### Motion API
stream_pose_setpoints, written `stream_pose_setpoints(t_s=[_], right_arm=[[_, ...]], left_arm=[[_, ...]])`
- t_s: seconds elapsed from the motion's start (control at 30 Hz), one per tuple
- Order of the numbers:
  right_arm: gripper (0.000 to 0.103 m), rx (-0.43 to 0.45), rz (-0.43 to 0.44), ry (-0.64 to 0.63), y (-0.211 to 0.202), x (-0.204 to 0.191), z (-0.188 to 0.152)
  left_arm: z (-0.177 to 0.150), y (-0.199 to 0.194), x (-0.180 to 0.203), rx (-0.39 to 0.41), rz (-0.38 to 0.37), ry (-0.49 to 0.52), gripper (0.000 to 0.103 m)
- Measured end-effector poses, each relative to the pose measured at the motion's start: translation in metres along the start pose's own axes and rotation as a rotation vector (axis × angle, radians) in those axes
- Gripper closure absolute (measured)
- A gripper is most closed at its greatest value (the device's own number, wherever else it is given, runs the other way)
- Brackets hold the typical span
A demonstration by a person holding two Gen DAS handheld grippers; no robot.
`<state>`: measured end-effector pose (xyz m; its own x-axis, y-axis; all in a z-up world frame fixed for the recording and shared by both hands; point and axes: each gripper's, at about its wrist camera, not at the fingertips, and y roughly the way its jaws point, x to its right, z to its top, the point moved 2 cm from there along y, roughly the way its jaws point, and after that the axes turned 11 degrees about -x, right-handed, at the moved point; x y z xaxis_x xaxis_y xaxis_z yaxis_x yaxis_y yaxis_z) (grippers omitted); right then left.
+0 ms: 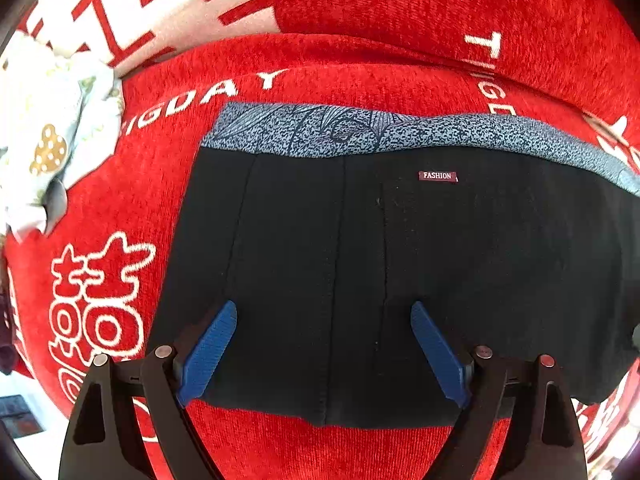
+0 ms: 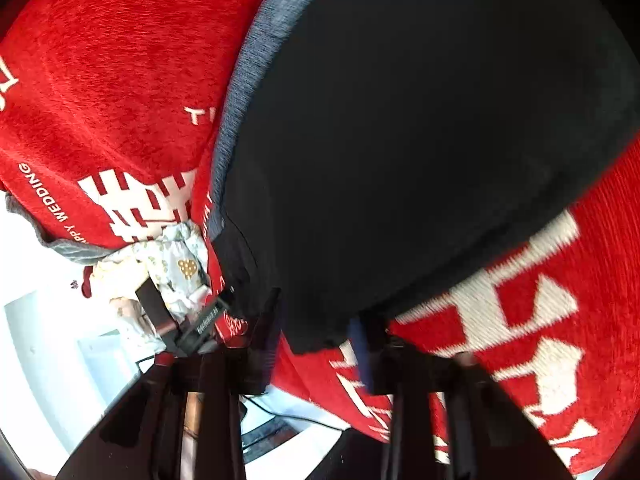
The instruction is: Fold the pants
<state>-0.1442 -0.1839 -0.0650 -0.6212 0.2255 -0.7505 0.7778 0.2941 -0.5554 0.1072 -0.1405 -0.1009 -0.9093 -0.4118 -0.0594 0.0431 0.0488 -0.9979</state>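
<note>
Pants (image 1: 400,264), black with a grey patterned waistband (image 1: 360,130) along their 12 o'clock edge, lie flat on the red blanket (image 1: 440,4). Your left gripper (image 1: 324,354) points straight down over their 6 o'clock hem with its blue fingers (image 1: 208,354) spread wide, clasping nothing. Your right gripper (image 2: 316,344) is blurred at the 6 o'clock corner of the pants, its jaws closed; whether cloth is pinched, you cannot tell.

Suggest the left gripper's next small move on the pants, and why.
Probably lower the left gripper and close on the near edge of the black pants: its jaws stand open over that edge, holding nothing, and the pants lie flat on the red blanket.
</note>
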Motion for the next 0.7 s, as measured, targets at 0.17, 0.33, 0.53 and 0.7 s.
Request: stream_pose_setpoints(t_s=[0.17,0.33,0.53,0.7], right_arm=[[0.096,0.009,-0.191,-0.080,0.007,-0.013,-0.006],[0.090,0.001,-0.236,-0.061,-0.003,-0.004,-0.019],[0.090,0.160,-0.492,-0.291,-0.057,-0.047,0.004],[0.098,0.189,-0.520,-0.210,-0.057,0.004,0.010]], left_arm=[[-0.008,0.002,-0.009,0.022,-0.027,0.004,0.012],[-0.025,-0.018,-0.017,0.004,-0.016,0.022,0.013],[-0.017,-0.033,-0.018,0.042,-0.021,0.036,0.013],[-0.029,-0.016,-0.022,-0.015,-0.006,0.029,0.013]])
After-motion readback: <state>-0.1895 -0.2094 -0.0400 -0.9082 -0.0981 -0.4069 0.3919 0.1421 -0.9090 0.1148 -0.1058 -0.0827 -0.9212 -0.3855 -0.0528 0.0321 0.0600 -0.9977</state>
